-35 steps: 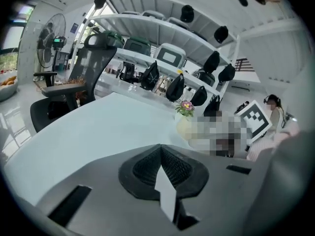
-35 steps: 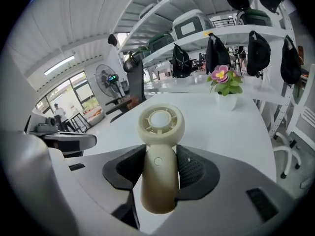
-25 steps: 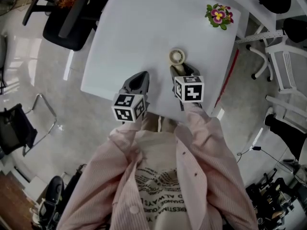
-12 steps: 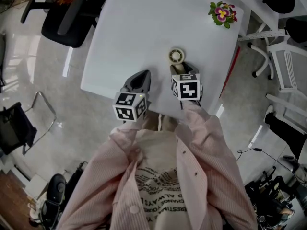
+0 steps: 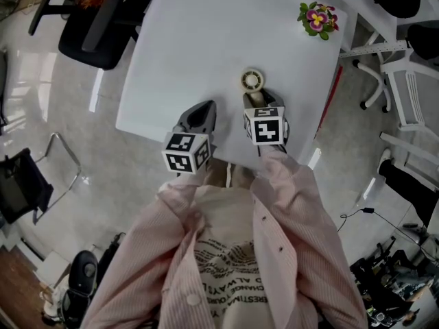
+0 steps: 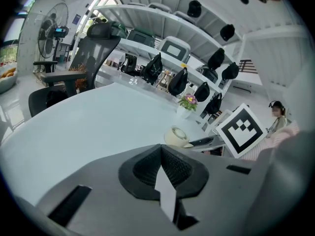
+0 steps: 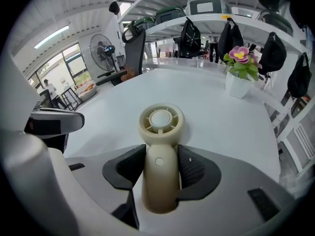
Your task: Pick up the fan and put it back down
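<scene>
A cream hand-held fan [image 5: 252, 81] lies with its round head pointing away from me on the white table [image 5: 192, 40]. My right gripper [image 5: 258, 101] is shut on its handle. In the right gripper view both dark pads [image 7: 193, 167] press the sides of the fan [image 7: 160, 146] just below the head, the right gripper [image 7: 161, 155] pointing steeply down. I cannot tell whether the fan rests on the table or hangs just above it. My left gripper [image 5: 201, 112] hovers to the left near the table's front edge, shut and empty. Its pads [image 6: 174, 167] meet at the left gripper [image 6: 161, 149] tips.
A small white pot of pink and yellow flowers [image 5: 317, 19] stands at the far right corner. A black office chair [image 5: 96, 26] sits off the table's far left side, and white chairs [image 5: 411, 94] stand to the right. The table's front edge runs just under both grippers.
The right gripper has rolled slightly and its marker cube has shifted a little to the left, the fan still in its jaws. The left gripper has not moved.
</scene>
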